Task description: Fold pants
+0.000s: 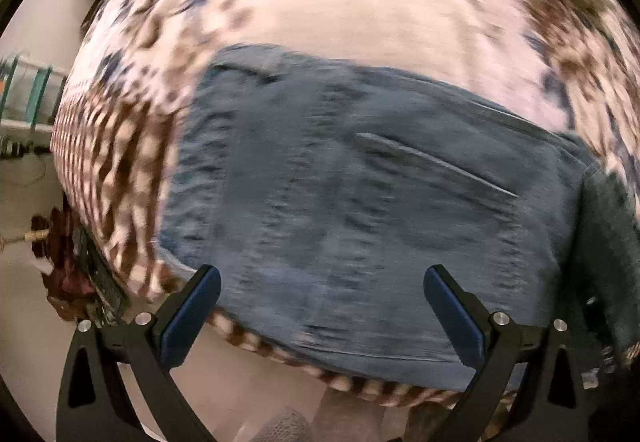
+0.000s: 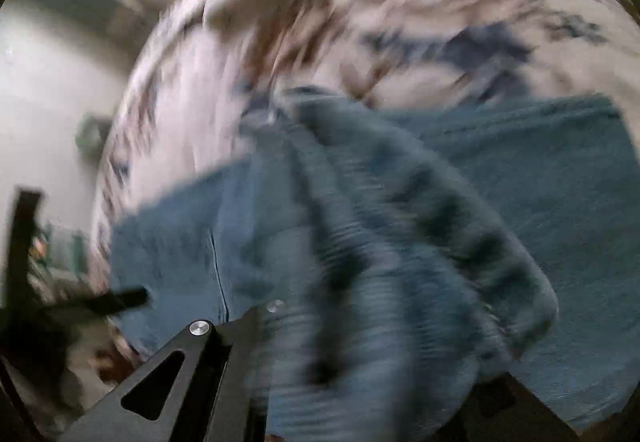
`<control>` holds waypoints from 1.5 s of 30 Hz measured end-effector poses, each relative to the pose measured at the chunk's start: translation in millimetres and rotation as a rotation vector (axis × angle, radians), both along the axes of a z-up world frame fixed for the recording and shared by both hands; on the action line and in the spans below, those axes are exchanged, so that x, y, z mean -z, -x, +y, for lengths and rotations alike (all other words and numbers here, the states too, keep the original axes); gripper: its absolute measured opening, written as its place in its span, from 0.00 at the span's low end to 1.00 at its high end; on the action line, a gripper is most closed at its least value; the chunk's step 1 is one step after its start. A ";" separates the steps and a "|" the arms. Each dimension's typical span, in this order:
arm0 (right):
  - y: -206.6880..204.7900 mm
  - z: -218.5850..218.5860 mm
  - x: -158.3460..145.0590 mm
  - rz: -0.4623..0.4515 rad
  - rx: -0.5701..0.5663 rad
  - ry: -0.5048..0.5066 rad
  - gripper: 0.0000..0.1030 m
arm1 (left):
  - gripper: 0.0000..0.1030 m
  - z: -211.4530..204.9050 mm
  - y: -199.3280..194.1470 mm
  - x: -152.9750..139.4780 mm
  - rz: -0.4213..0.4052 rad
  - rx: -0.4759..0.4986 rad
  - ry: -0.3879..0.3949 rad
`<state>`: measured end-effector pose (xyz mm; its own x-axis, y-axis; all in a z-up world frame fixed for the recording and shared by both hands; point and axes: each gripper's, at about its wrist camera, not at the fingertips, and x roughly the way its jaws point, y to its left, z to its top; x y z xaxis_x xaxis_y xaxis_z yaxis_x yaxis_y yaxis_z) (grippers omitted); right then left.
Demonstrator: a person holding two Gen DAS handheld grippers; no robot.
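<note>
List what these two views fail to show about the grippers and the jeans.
- Right gripper: right wrist view, fingertips buried under bunched jeans, so whether it is clamped cannot be told.
- Jeans' full outline: left wrist view, motion blur and frame edge cut it off.
- Left gripper: open, contact with denim unclear.

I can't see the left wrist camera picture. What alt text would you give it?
Blue denim pants lie spread on a bed cover patterned in brown, navy and white. The left claw is above their near edge, its two blue-padded fingers wide apart and holding nothing. The picture is blurred.
</note>
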<state>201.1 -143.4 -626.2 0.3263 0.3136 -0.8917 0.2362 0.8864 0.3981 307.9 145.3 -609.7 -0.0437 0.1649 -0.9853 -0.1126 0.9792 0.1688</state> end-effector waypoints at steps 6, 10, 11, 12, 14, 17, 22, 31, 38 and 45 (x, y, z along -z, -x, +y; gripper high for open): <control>-2.4 22.9 -10.1 0.128 -0.148 0.163 0.28 | 1.00 16.8 3.6 -9.6 -0.032 -0.024 0.059; -6.8 8.5 -26.0 0.185 -0.176 0.143 0.59 | 1.00 9.6 -17.5 -23.0 -0.047 -0.013 0.134; -5.7 5.4 -32.5 0.187 -0.179 0.124 0.64 | 1.00 4.5 -22.2 -27.0 -0.053 -0.007 0.152; -4.7 1.6 -42.8 0.185 -0.178 0.118 0.65 | 1.00 -1.3 -29.5 -30.8 -0.059 0.004 0.166; -2.5 -4.3 -59.9 0.177 -0.185 0.131 0.72 | 1.00 -18.9 -39.1 -36.1 -0.067 0.026 0.185; 1.3 -14.0 -77.3 0.203 -0.174 0.194 0.88 | 1.00 -53.4 -52.4 -44.8 -0.079 0.058 0.216; 8.2 -33.3 -88.4 0.218 -0.141 0.284 0.89 | 1.00 -87.3 -31.6 -34.4 -0.054 0.072 0.269; 20.4 -81.3 -20.9 0.386 -0.040 0.310 0.89 | 1.00 -146.3 -7.2 15.2 0.061 0.142 0.292; 28.9 -104.0 2.3 0.449 0.005 0.281 0.89 | 0.26 -159.9 3.2 31.2 0.005 0.212 0.206; 29.5 -117.2 -2.6 0.452 0.032 0.243 0.89 | 0.13 -133.4 7.4 25.6 0.010 0.153 0.280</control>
